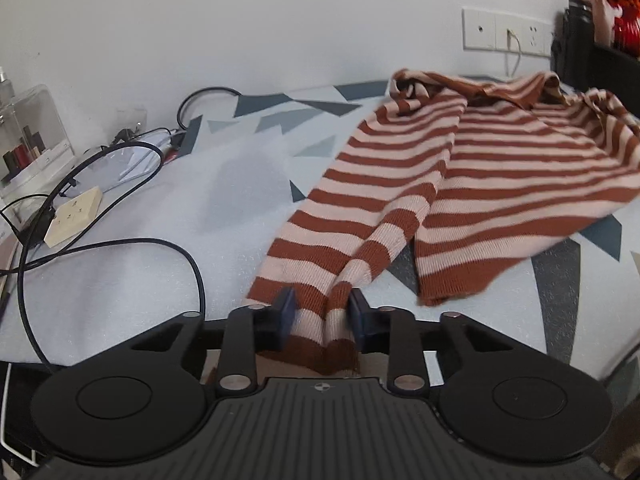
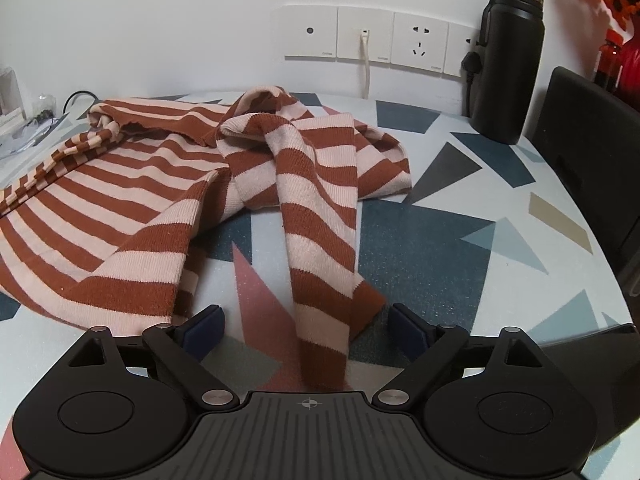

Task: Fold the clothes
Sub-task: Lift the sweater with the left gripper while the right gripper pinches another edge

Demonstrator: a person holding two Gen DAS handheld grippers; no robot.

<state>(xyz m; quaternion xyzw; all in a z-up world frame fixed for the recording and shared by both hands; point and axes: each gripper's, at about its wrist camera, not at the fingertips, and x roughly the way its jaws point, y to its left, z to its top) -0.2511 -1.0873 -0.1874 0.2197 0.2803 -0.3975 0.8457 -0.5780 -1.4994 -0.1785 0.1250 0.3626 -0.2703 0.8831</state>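
A rust-and-pink striped knit sweater (image 1: 500,168) lies rumpled on the patterned tablecloth (image 1: 240,184). Its left sleeve (image 1: 360,216) runs toward me, and my left gripper (image 1: 322,316) is shut on the bunched cuff end, blue pads pressing both sides. In the right wrist view the same sweater (image 2: 132,200) spreads to the left, and its other sleeve (image 2: 320,240) stretches down between the fingers of my right gripper (image 2: 306,330). That gripper is open, its pads wide apart, with the cuff lying between them untouched.
Black cables (image 1: 120,240), a beige power strip (image 1: 74,216) and a clear organiser (image 1: 28,136) sit at the left. A black flask (image 2: 508,60) stands at the back right below wall sockets (image 2: 380,38). A dark chair back (image 2: 592,168) flanks the table's right edge.
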